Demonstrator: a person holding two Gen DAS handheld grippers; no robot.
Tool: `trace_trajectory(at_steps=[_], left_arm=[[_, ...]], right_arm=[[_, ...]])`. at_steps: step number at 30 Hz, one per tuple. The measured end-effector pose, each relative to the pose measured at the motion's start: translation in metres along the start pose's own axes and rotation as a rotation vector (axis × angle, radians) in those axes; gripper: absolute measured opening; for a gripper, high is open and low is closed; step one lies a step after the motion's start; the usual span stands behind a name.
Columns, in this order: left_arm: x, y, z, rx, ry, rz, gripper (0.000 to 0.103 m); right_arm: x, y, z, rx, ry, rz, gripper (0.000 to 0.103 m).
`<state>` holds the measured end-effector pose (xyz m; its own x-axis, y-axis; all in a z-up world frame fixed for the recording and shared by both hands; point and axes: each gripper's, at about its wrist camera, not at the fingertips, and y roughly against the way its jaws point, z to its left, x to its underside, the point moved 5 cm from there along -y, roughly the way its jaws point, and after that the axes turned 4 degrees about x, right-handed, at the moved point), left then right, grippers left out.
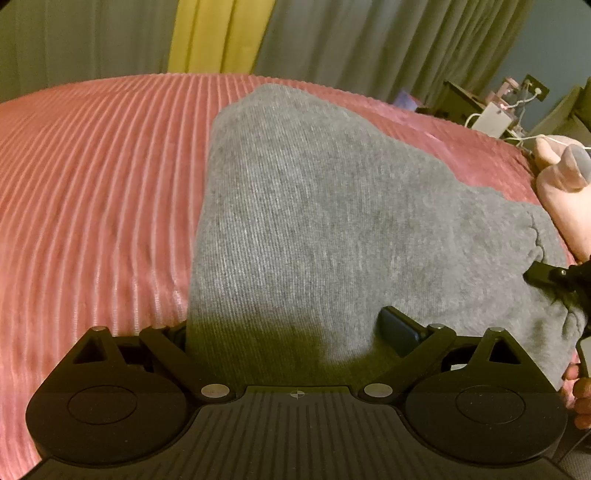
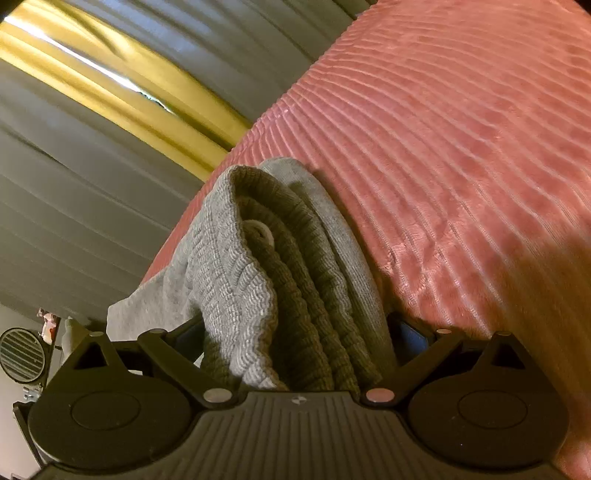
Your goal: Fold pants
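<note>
Your heather-grey knit pants (image 1: 303, 221), ribbed at the waistband (image 2: 258, 266), lie across a pink corduroy-striped bedspread (image 1: 92, 184) before grey-and-yellow curtains (image 1: 218, 33).

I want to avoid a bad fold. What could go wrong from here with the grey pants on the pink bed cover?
1. The right tongs hold a thick bunch of ribbed waistband; some layers could slip out.
2. The left tongs have the grey pants between wide fingers, so the hold may be loose.
3. The ribbed pink bed cover may drag the cloth and wrinkle it.
</note>
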<state>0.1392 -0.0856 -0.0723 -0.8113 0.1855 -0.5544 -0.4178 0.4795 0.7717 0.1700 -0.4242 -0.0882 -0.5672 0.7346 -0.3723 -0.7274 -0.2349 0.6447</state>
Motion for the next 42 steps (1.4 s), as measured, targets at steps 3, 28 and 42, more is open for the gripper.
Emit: trace_trajectory(at_steps=[3,28,42], left_arm=[[-0.001,0.003,-0.001,0.018,0.002,-0.013,0.087],[-0.026,0.033,0.002,0.073,0.022,-0.141,0.019],[-0.050,0.076,0.042,-0.203,0.093,-0.412,0.081]], right_arm=[[0.002,0.002,0.002,0.006,0.002,-0.007,0.099],[0.017,0.034,0.084,0.041,0.216,-0.150,0.056],[-0.013,0.007,0.157,0.166,0.364,-0.290,0.096]])
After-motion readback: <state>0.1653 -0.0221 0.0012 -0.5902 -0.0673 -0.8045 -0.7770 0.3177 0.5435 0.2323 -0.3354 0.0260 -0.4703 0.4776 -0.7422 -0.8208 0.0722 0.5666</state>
